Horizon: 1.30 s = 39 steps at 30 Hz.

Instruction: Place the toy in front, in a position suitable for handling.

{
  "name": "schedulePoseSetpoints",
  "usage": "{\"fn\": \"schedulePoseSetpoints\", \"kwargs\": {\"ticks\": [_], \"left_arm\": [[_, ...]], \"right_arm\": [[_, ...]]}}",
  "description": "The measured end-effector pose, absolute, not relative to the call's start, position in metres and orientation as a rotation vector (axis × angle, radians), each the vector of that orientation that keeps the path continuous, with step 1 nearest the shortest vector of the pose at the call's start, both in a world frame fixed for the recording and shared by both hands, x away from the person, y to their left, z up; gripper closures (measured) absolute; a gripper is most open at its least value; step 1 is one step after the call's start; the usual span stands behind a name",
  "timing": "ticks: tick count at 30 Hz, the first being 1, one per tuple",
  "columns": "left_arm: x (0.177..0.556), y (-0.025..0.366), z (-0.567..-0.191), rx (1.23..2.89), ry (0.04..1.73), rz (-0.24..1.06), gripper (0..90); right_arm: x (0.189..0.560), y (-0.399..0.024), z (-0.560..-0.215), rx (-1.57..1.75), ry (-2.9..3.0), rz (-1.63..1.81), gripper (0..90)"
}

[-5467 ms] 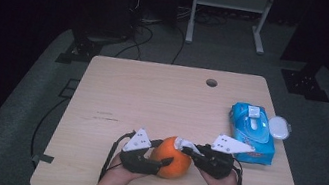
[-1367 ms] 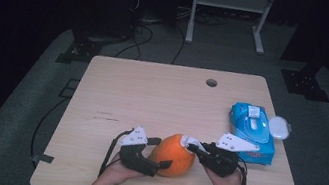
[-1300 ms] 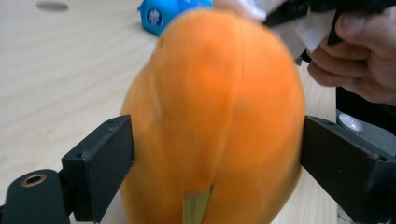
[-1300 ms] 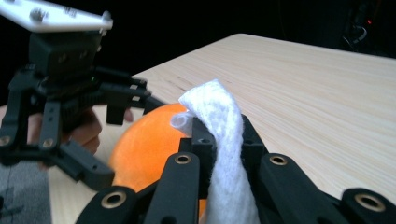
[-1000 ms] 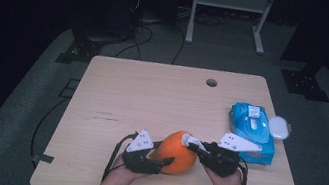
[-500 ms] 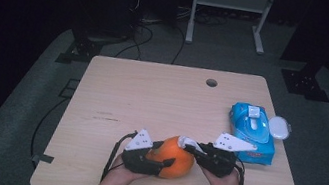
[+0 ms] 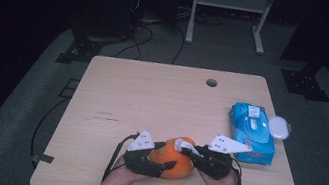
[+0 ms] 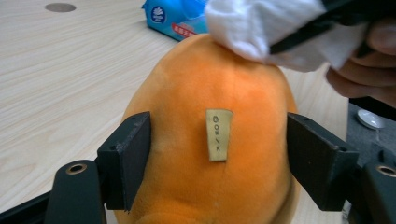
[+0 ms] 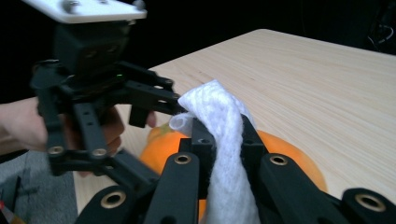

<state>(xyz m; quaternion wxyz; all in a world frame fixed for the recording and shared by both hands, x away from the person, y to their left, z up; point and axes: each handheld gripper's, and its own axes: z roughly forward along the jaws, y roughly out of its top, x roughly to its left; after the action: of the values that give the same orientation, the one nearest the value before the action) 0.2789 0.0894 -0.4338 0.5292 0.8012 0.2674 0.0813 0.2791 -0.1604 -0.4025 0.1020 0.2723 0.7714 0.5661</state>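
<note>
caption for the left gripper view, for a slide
Left gripper jaws, just opening, flank an orange plush toy while the right gripper's white wipe rests on its top.

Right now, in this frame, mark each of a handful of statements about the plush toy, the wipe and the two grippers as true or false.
1. The right gripper is shut on a white wipe. True.
2. The wipe rests on top of the orange plush toy. True.
3. The left gripper pinches the toy's small label. False: its jaws stand on either side of the toy and have just been opening; the label lies untouched between them.
4. The blue wet-wipe pack lies at the table's left edge. False: it lies near the right edge of the table.
5. The plush toy is green. False: it is orange.
</note>
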Motion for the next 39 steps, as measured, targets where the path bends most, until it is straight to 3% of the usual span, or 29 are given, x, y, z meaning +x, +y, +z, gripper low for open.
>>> {"fn": "schedulePoseSetpoints", "kwargs": {"ticks": [6,12,19,22,28,34,39], "left_arm": [[0.28,0.09,-0.434,1.918,0.63,0.189,25.6],[0.279,0.088,-0.434,1.928,0.613,0.19,26.7],[0.287,0.103,-0.433,1.942,0.611,0.114,14.7],[0.288,0.099,-0.442,1.983,0.606,0.107,14.7],[0.285,0.093,-0.441,2.008,0.59,0.182,36.5],[0.283,0.097,-0.443,2.024,0.594,0.182,40.4],[0.284,0.096,-0.443,2.02,0.589,0.181,41.2]], "right_arm": [[0.293,-0.18,-0.412,0.942,2.238,1.7,81.1],[0.28,-0.162,-0.403,0.819,2.274,1.667,81.0],[0.288,-0.175,-0.409,0.894,2.254,1.659,81.1],[0.295,-0.181,-0.413,0.943,2.24,1.688,81.0],[0.303,-0.194,-0.419,1.058,2.216,1.728,81.1],[0.287,-0.172,-0.406,0.899,2.266,1.673,81.0],[0.301,-0.194,-0.417,1.03,2.219,1.673,81.0]]}}
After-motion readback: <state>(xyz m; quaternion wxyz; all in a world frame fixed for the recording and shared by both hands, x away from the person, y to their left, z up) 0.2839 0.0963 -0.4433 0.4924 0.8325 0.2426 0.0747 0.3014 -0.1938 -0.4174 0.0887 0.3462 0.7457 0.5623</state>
